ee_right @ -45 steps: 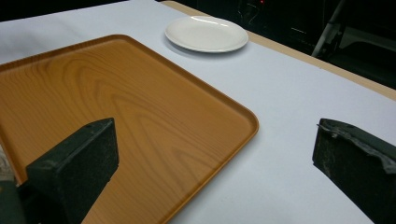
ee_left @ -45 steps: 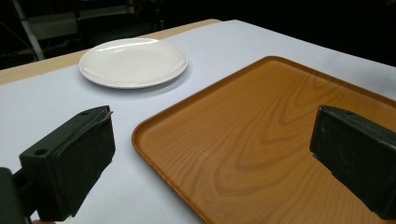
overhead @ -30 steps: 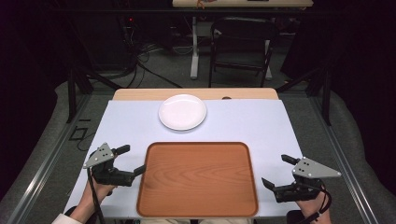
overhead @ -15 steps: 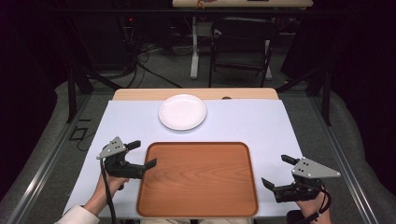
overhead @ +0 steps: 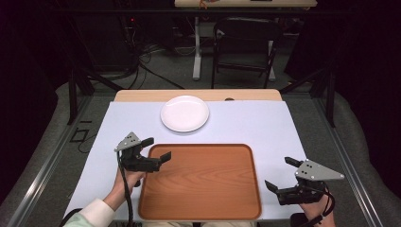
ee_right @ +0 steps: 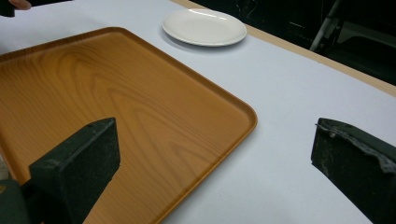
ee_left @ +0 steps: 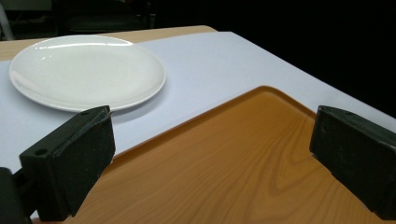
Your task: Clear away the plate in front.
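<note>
The left tool point(overhead: 156, 149) hangs with its jaws spread wide and empty over the near left corner of the wooden tray point(overhead: 208, 189), pointed toward the white plate point(overhead: 184, 113); I judge it is lined up for a reach at the plate or the tray's rim. The right tool point(overhead: 283, 174) is equally wide and empty, low over the bare sheet just right of the tray, seemingly waiting.

The jaws are blocky, matte black pads. The tray is a rounded rectangle of smooth orange-brown wood grain with a shallow raised lip. The plate, round, glossy and shallow, lies beyond the tray on the pale, flat covering of the surface point(overhead: 265, 123).
</note>
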